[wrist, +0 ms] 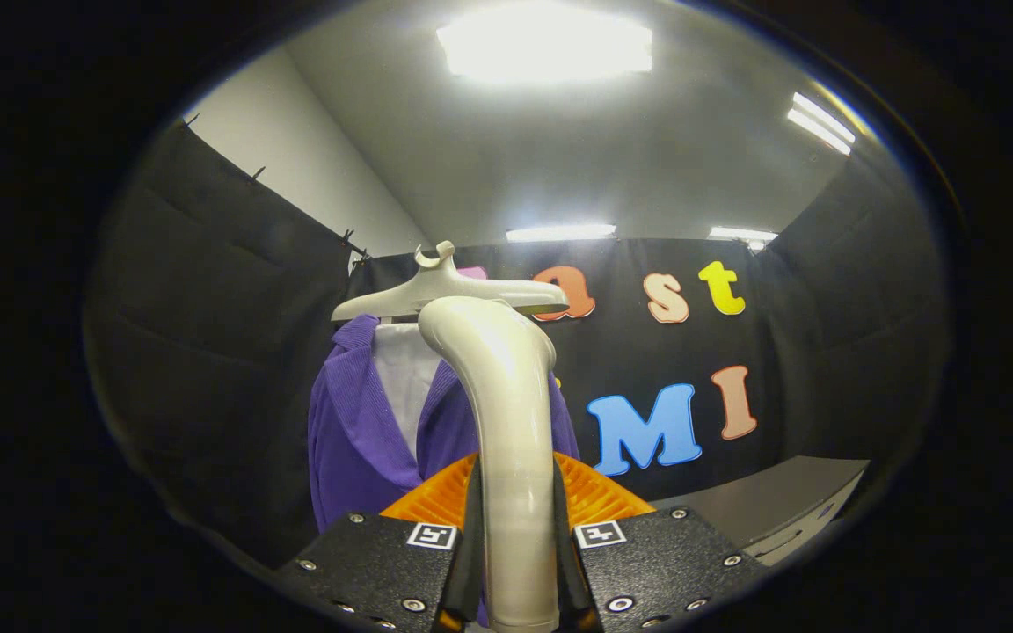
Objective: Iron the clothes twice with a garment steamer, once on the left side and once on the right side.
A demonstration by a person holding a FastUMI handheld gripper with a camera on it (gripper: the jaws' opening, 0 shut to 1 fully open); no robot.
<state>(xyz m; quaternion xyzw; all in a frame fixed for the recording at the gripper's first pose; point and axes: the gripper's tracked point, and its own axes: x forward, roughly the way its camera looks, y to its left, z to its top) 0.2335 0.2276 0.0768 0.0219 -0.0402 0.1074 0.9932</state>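
Place: a recording booth, not a home.
Walls: black cloth (207, 290) clipped up on both sides of the gripper and beyond it.
Above: white ceiling (647, 158) with strip lights (546, 48).
Prop: purple garment (357, 431) on a hanger (445, 286), ahead of the fingers.

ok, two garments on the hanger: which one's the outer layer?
The purple jacket. It wraps around the white shirt, which only peeks through its open collar. The tool is shut on the steamer handle in front of both.
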